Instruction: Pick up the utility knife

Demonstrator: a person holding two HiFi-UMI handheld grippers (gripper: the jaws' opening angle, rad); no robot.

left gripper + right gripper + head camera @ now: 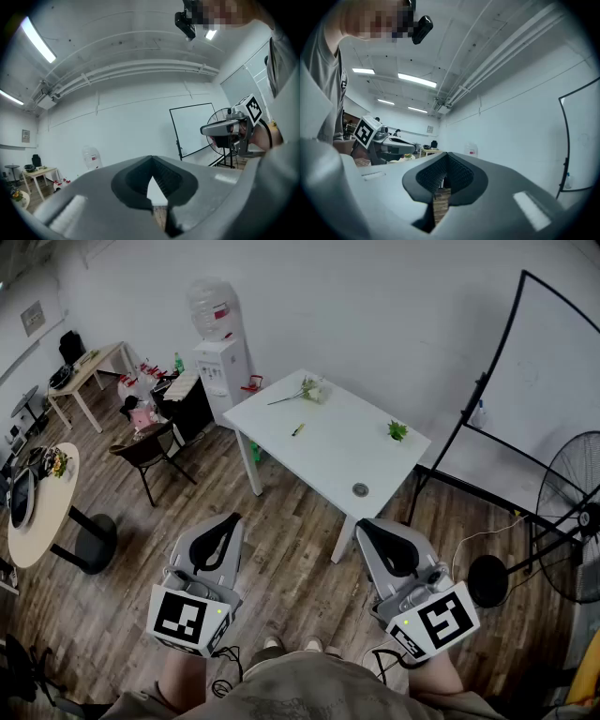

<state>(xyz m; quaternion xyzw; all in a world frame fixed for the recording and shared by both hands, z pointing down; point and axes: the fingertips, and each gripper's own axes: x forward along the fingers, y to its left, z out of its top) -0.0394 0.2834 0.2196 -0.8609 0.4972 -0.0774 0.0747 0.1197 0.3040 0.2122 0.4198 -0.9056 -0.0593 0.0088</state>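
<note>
A white table [328,442] stands ahead of me in the head view. On it lies a small slim yellow-and-dark object [297,429], apparently the utility knife, near the table's left side. My left gripper [231,519] and right gripper [364,524] are held low in front of my body, well short of the table, both pointing towards it. Each has its jaws shut with nothing between them. The left gripper view shows the left gripper [151,158] shut, aimed at the far wall, and the right gripper view shows the right gripper [447,153] the same.
The table also carries a flower sprig [309,390], a small green plant [397,430] and a round grey disc [360,489]. A water dispenser [220,362], a chair [150,451] and a round table [42,507] stand left; a whiteboard [553,390] and a fan [572,512] stand right.
</note>
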